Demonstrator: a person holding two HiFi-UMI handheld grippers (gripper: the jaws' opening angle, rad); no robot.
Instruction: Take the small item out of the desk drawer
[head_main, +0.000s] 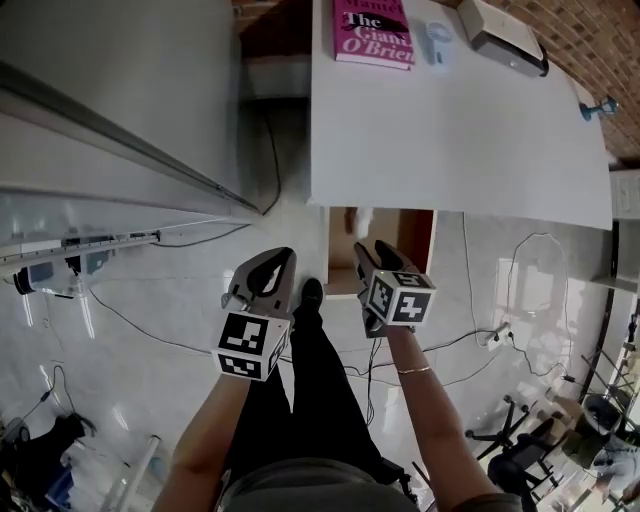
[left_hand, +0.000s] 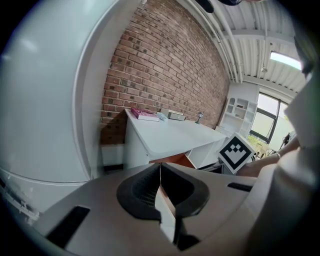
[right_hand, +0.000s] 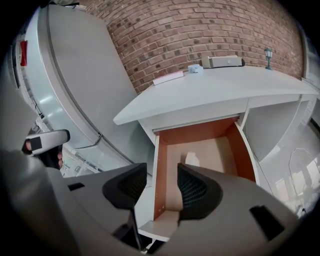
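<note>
The desk drawer (right_hand: 220, 150) stands pulled open under the white desk top (head_main: 450, 120), with an orange-brown inside. A small white item (right_hand: 191, 159) lies on the drawer's floor, and in the head view the small white item (head_main: 362, 216) shows near the drawer's back left. My right gripper (right_hand: 162, 187) is open and empty, held just in front of the drawer's front edge. From the head view the right gripper (head_main: 372, 252) points at the drawer (head_main: 418, 232). My left gripper (left_hand: 160, 175) is shut on nothing. The left gripper (head_main: 275, 262) hangs left of the drawer, over the floor.
On the desk lie a pink book (head_main: 373, 30), a small white roll (head_main: 437, 40), a grey device (head_main: 500, 35) and a tiny lamp figure (head_main: 597, 107). A big white curved cabinet (head_main: 100, 110) stands at the left. Cables (head_main: 200, 240) cross the floor.
</note>
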